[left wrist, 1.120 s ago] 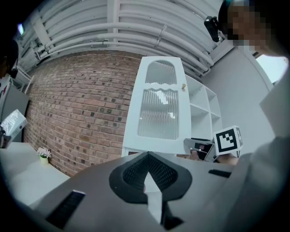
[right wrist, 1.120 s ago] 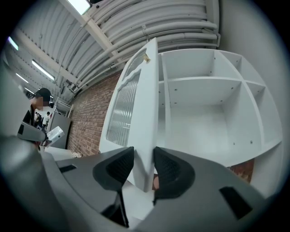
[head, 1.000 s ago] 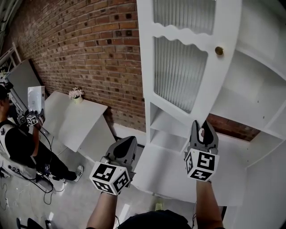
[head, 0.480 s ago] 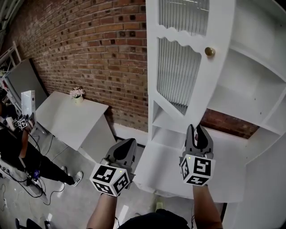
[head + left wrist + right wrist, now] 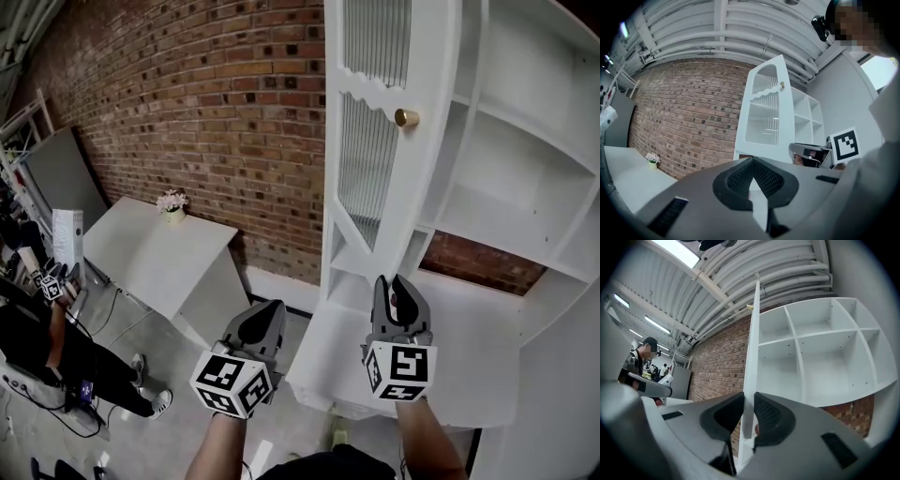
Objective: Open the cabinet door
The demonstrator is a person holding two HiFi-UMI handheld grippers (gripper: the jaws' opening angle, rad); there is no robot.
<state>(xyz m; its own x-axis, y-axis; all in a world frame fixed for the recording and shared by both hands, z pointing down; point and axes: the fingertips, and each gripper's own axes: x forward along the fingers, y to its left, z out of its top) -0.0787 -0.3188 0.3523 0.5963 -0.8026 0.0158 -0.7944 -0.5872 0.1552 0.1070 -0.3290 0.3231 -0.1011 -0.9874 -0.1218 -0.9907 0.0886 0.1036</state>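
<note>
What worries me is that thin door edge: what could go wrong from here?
The jaws of the right gripper are closing on only the bottom corner of the cabinet door, at its thin edge, so they could slip off. If the door swings wider, its brass knob might strike the brick wall.

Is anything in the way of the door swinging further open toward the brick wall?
Nothing visible. The door edge sits between the right claw's closing jaws. The space between it and the brick wall looks clear, and the table stands lower, off to the left.
</note>
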